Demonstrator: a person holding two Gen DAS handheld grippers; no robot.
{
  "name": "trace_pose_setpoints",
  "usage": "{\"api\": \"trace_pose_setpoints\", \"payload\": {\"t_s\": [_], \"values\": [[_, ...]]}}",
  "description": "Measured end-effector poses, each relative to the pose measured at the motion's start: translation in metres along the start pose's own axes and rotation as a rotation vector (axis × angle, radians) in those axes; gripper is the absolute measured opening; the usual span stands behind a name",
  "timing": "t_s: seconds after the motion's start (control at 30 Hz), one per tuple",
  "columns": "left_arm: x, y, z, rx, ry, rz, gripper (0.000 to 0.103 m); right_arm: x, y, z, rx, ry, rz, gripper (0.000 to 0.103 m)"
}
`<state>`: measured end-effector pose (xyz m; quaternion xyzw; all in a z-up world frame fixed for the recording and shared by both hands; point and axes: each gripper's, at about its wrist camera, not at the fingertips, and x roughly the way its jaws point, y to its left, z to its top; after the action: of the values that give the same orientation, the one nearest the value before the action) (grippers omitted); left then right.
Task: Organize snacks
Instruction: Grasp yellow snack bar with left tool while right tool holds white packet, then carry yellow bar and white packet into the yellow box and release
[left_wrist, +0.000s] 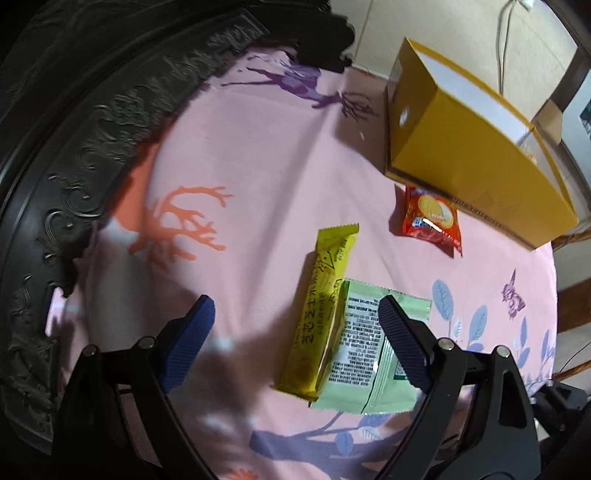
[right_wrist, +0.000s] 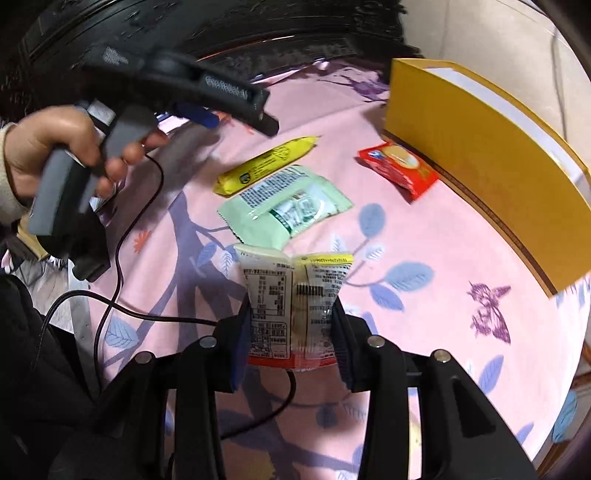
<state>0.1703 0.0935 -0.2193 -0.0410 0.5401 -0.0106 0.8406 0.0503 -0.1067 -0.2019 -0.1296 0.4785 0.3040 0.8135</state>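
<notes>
White and printed with small text, a snack packet (right_wrist: 293, 306) sits upright between the blue pads of the right gripper (right_wrist: 291, 332), which pinch it from both sides above the pink patterned cloth (right_wrist: 424, 229). Just beyond it lies a pale green packet (right_wrist: 284, 206), its far edge overlapped by a long yellow bar (left_wrist: 321, 314), and a red biscuit packet (left_wrist: 432, 218) rests against the foot of an open yellow box (left_wrist: 472, 155) at the cloth's far side. The left gripper (left_wrist: 295, 328), held in a person's hand (right_wrist: 55, 147), hangs over the yellow bar and green packet with its jaws spread wide, pinching nothing. A dark carved headboard (left_wrist: 74, 166) borders the cloth.
</notes>
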Motion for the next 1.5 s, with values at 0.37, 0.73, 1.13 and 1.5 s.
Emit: {"api": "trace_pose_setpoints", "payload": {"t_s": [0.37,0.73,1.13,1.5], "values": [[0.034,-0.009,0.005,0.039,0.042,0.035,0.092,-0.005,-0.016,0.001,0.075,-0.009,-0.017,0.041],[0.045,-0.009,0.008,0.066,0.061,0.07,0.047,0.0,-0.021,0.001,0.102,0.003,-0.023,0.041],[0.018,-0.007,0.009,0.066,0.016,0.028,0.021,-0.014,-0.03,0.008,0.137,-0.055,-0.032,0.04],[-0.046,-0.034,0.041,0.081,-0.123,-0.059,0.021,-0.058,-0.061,0.034,0.202,-0.205,-0.112,0.04]]}}
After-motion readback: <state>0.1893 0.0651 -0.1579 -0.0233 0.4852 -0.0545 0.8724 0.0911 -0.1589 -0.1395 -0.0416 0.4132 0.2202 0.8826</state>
